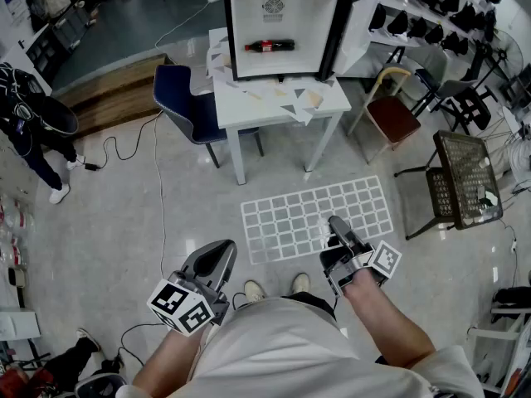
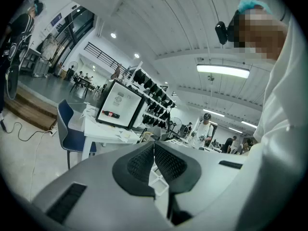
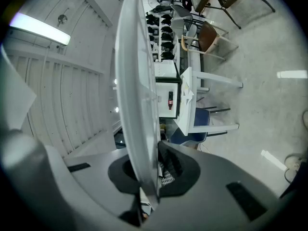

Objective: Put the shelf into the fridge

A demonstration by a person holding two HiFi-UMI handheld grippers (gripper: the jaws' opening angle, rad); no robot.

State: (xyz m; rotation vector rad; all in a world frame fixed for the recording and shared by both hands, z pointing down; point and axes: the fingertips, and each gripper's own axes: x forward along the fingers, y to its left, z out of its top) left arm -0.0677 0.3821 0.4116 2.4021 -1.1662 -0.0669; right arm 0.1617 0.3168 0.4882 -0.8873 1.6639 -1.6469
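Your right gripper is pinching the shelf by its near edge, toward the right corner. The right gripper view shows the panel edge-on, with the jaws clamped on either side of it. The shelf hangs out in front of you above the floor, resting on nothing, well short of the fridge. The fridge stands open at the back edge of the table with a bottle lying inside. Judge the shelf as a thin white grid: light and fairly stiff, but wide. Held from one edge, it will likely lever against the pads and want to droop or twist (the smooth rim looks like it could slip). A hold near the middle of an edge rail should balance it better, or you could support the far side with your other hand. Your right forearm reaches forward and slightly down, with the gripper pointing away from your body. Your left gripper sits low by your left hip, tilted up toward the room, its jaws pressed together on nothing.
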